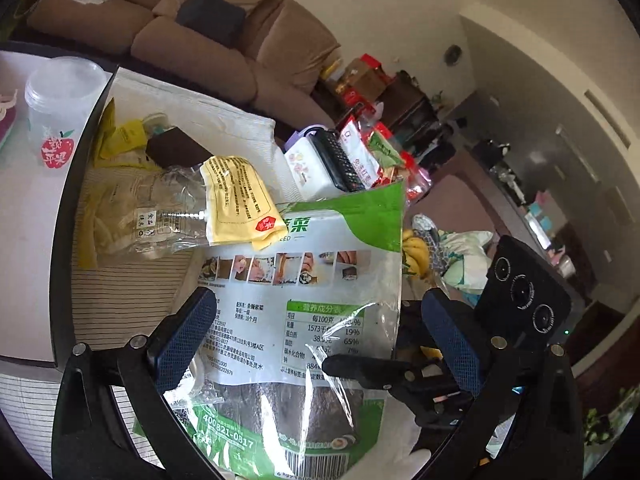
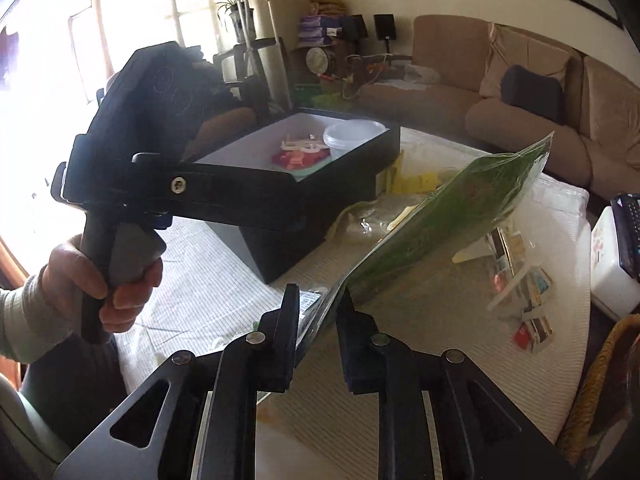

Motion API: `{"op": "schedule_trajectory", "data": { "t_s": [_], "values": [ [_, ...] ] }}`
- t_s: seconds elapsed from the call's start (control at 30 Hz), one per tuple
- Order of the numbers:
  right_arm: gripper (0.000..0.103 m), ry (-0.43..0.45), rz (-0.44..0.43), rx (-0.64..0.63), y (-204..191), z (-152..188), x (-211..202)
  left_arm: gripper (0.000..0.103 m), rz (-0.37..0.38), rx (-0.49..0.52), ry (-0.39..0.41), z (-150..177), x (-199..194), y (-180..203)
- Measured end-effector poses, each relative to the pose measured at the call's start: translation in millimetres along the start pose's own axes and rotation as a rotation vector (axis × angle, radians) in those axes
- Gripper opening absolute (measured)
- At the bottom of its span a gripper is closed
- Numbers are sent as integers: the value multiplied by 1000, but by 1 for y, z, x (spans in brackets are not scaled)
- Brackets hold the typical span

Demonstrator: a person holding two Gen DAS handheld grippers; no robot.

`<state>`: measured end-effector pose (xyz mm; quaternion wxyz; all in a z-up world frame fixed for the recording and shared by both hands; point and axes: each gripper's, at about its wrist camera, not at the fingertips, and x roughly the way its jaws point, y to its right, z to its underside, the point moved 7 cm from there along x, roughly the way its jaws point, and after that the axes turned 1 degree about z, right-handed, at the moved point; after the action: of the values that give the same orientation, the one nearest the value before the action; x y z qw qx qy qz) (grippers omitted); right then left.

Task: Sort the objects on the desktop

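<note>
A green and white seaweed packet [image 1: 304, 320] is held up above the table. My right gripper [image 2: 318, 312] is shut on its lower corner, and the packet [image 2: 452, 208] slants up to the right. My left gripper [image 1: 320, 332] is open, with one finger on each side of the packet. The right gripper's body shows in the left wrist view [image 1: 384, 372]. A black box [image 2: 320, 176] holds a clear lidded cup [image 2: 352, 132] and colourful small items. A yellow sachet [image 1: 236, 196] and clear snack bags [image 1: 132, 208] lie on the table.
A white case [image 1: 308, 168] with a black remote control [image 1: 340, 160] on it sits at the table's far edge, by red snack packets [image 1: 384, 156]. Small cards [image 2: 532, 320] lie on the striped mat [image 2: 440, 320]. A brown sofa [image 2: 520, 92] stands behind. A wicker basket [image 2: 596, 384] is at right.
</note>
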<state>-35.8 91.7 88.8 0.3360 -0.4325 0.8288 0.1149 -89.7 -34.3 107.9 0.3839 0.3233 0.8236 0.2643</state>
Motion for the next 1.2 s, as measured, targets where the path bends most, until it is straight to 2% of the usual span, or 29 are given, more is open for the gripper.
{"op": "schedule_trajectory", "data": {
  "t_s": [0.1,0.23,0.37,0.43,0.47,0.53,0.57,0.6,0.67,0.77,0.97,1.03,1.1,1.13,1.2],
  "values": [
    [22,34,0,-10,-14,-4,1,103,5,-19,-36,2,11,2],
    [26,78,-9,-20,-29,-12,10,103,60,-21,-78,6,13,5],
    [30,142,-60,1,-37,-18,18,101,-13,-11,-79,10,10,-5],
    [37,157,-89,0,-42,-19,22,90,-34,-61,-75,10,10,-18],
    [41,157,-107,2,-45,-19,23,82,-41,-86,-72,10,8,-25],
    [51,153,-128,-9,-51,-18,26,75,-28,-123,-56,7,3,-34],
    [52,150,-135,-11,-53,-17,28,65,-40,-124,-41,5,-2,-37],
    [53,145,-153,-1,-54,-16,30,61,-70,-115,-26,3,-6,-41],
    [53,132,-201,28,-55,-15,34,57,-133,-100,-4,-1,-10,-48],
    [53,113,-229,60,-54,-13,37,57,-226,-70,13,-4,-16,-57],
    [74,122,-294,289,-11,-7,29,57,-247,-76,9,0,-23,-61],
    [75,146,-295,394,10,-4,26,57,-253,-79,7,1,-25,-62],
    [75,213,-401,545,33,-2,18,57,-254,-81,6,2,-26,-64],
    [75,251,-424,618,47,1,13,57,-253,-84,6,2,-27,-64],
    [75,267,-357,712,71,10,14,57,-256,-85,2,4,-29,-65]
  ]
}}
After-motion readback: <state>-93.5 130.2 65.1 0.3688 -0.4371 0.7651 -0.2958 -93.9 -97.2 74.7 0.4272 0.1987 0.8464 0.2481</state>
